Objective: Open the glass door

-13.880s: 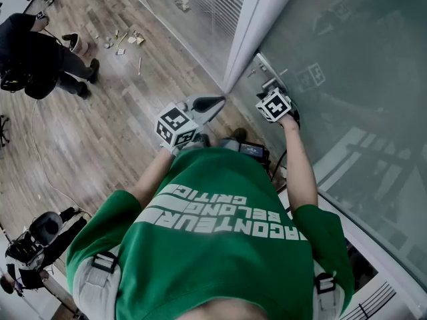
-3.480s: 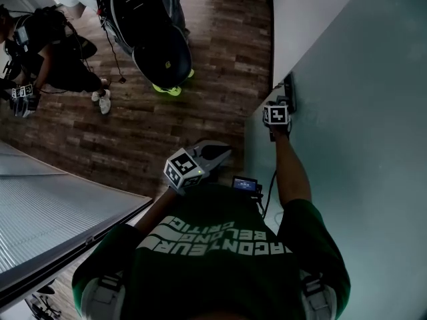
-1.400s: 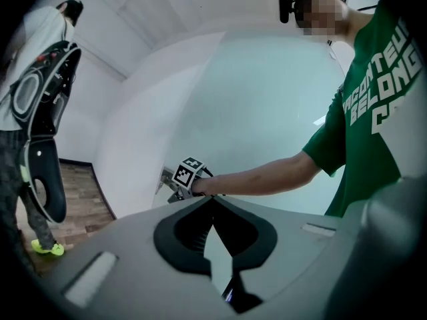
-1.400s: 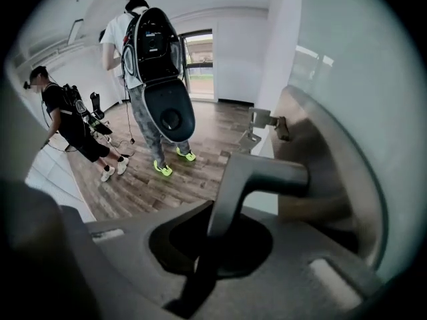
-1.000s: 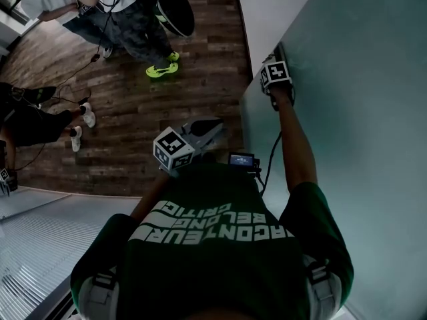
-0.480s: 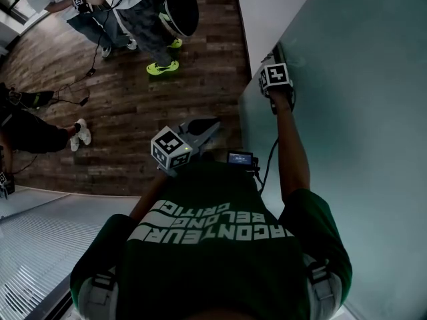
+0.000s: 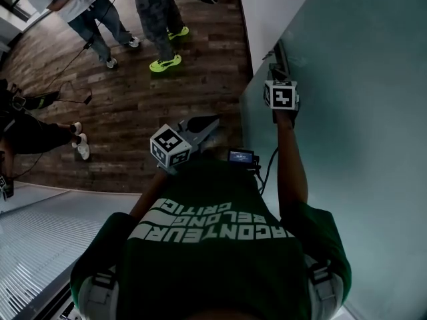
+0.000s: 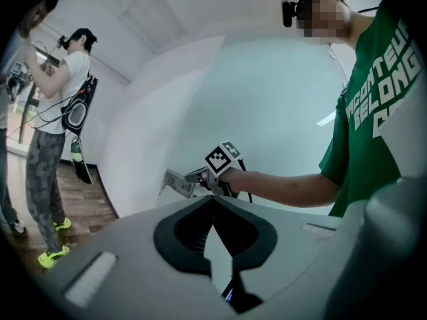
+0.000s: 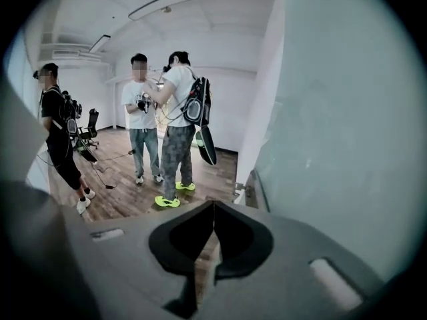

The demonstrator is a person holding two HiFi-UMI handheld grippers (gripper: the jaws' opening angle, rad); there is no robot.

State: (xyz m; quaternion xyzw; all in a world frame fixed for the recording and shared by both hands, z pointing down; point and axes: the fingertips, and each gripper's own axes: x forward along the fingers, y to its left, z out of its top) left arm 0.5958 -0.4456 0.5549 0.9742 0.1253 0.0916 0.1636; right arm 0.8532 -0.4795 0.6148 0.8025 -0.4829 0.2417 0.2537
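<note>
The glass door (image 7: 360, 112) is standing upright along the right side. Its tall frosted pane is running up and down, and its free edge is facing the wooden floor (image 7: 173, 99). The handle (image 7: 281, 53) is sitting near that edge, a short metal lever lying roughly level and reaching away from the person.

The right tongs (image 9: 213, 209) are pointing at the handle from just beside it, though I cannot tell whether they are touching it. Their jaws have just been closing and are meeting at the tips with nothing between them. The left tongs (image 8: 213, 199) are hanging in front of the person's chest, well apart from the door, pressed together and empty.

The door's top and bottom are being cut off, and the frosting is hiding whatever is behind it. From above, the handle is showing only as a small, dark shape.
</note>
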